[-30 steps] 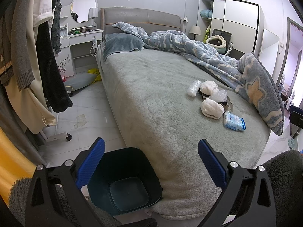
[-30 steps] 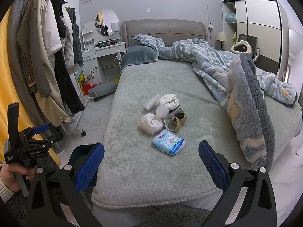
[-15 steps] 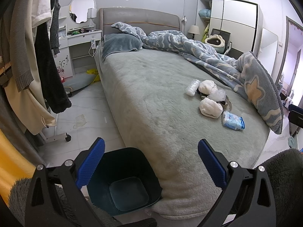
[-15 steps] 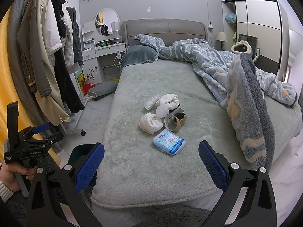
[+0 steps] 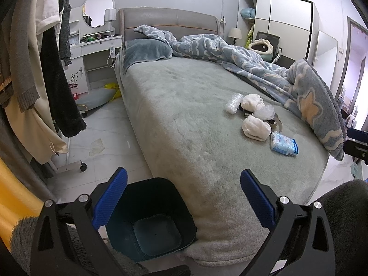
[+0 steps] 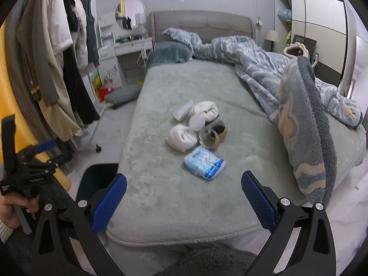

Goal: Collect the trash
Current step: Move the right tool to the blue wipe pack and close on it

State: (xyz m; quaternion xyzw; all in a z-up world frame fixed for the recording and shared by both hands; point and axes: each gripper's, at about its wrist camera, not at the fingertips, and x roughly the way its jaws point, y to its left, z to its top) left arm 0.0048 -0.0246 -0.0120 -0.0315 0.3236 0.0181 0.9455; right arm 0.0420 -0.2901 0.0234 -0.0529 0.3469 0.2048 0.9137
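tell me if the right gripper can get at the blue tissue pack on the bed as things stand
Probably yes. The right gripper is open and empty, and the blue tissue pack lies flat on the bed just ahead of it, apart from the white bundle and tape rolls, with only bare blanket between.

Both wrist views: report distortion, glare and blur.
Left wrist view: strong fisheye bending of the bed, black corner vignette, bright washout at the doorway on the right; trash bin sharp. Right wrist view: same curvature and vignette, even soft light, tissue pack in focus.
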